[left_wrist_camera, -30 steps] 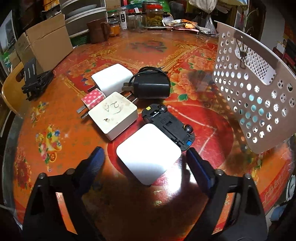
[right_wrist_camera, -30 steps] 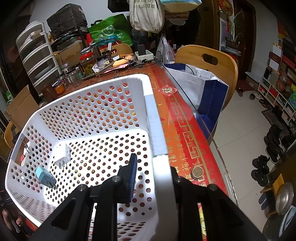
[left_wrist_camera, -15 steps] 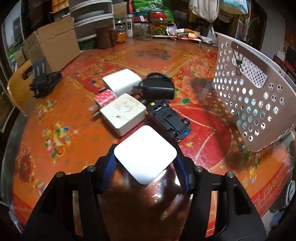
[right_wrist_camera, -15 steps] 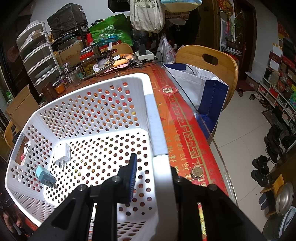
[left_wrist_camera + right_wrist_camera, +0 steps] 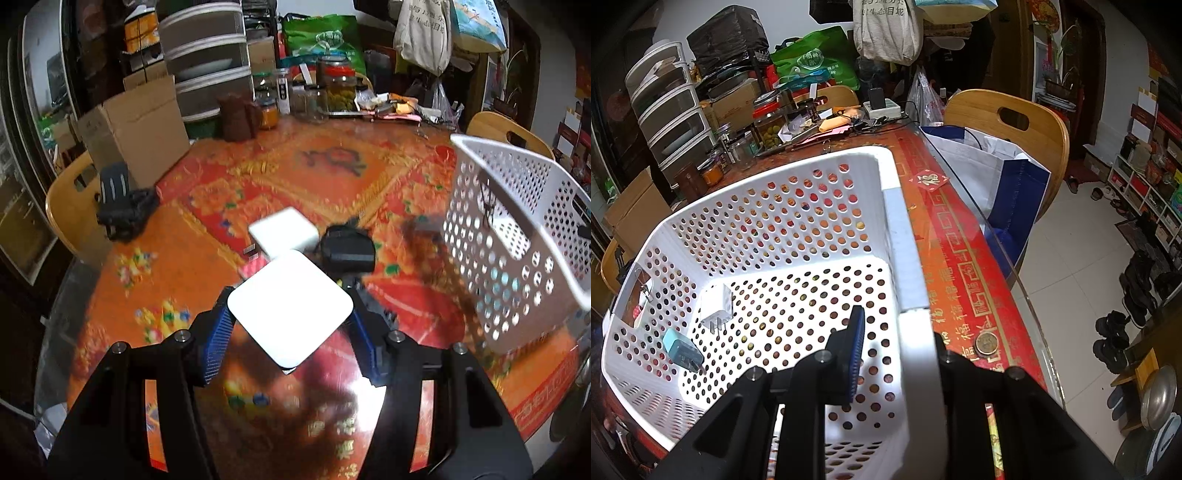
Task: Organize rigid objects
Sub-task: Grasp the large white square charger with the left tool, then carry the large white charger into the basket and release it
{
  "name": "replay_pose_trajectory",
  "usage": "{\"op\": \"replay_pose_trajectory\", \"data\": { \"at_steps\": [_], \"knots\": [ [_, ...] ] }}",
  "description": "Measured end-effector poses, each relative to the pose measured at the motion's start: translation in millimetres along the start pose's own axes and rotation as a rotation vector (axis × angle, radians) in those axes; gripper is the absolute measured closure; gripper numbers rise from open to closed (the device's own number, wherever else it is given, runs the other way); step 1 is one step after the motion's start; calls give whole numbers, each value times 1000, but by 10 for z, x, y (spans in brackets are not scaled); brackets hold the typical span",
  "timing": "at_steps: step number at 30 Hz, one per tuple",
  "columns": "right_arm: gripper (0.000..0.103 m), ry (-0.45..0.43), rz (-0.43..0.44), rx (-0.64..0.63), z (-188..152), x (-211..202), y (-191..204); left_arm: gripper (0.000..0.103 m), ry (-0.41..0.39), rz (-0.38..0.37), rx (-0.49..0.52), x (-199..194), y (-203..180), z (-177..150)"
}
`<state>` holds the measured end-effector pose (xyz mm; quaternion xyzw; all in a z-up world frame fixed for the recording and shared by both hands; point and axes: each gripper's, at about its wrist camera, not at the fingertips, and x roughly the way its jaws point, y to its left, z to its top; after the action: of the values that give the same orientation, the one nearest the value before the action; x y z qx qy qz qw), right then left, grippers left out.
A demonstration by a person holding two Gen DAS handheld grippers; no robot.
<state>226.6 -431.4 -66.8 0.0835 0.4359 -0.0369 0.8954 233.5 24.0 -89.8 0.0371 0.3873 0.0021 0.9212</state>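
My left gripper is shut on a flat white square box and holds it above the red patterned table. Behind the box lie another white box and a black adapter; other items there are hidden by the held box. At the right of the left wrist view stands the white perforated basket. My right gripper is shut on the near wall of that basket. Inside it lie a white plug charger and a teal charger.
A cardboard box, jars and a brown mug stand at the table's far side. A black clip-like object lies at the left edge near a wooden chair. A coin rests by the basket.
My left gripper closed on the white square box and lifted it off the table; the view tilted up. The right gripper and basket stayed still.
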Motion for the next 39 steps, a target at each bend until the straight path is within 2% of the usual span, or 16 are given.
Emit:
{"op": "replay_pose_trajectory", "data": {
  "at_steps": [16,29,39],
  "knots": [
    [83,1,5,-7,9,2,4,48,-86,-28,87,-218,-445,676],
    [82,0,5,-8,8,2,11,48,-133,-40,138,-356,-844,1032],
    [82,1,5,-8,5,2,14,48,-134,-47,176,-368,-1109,1170]
  ]
}}
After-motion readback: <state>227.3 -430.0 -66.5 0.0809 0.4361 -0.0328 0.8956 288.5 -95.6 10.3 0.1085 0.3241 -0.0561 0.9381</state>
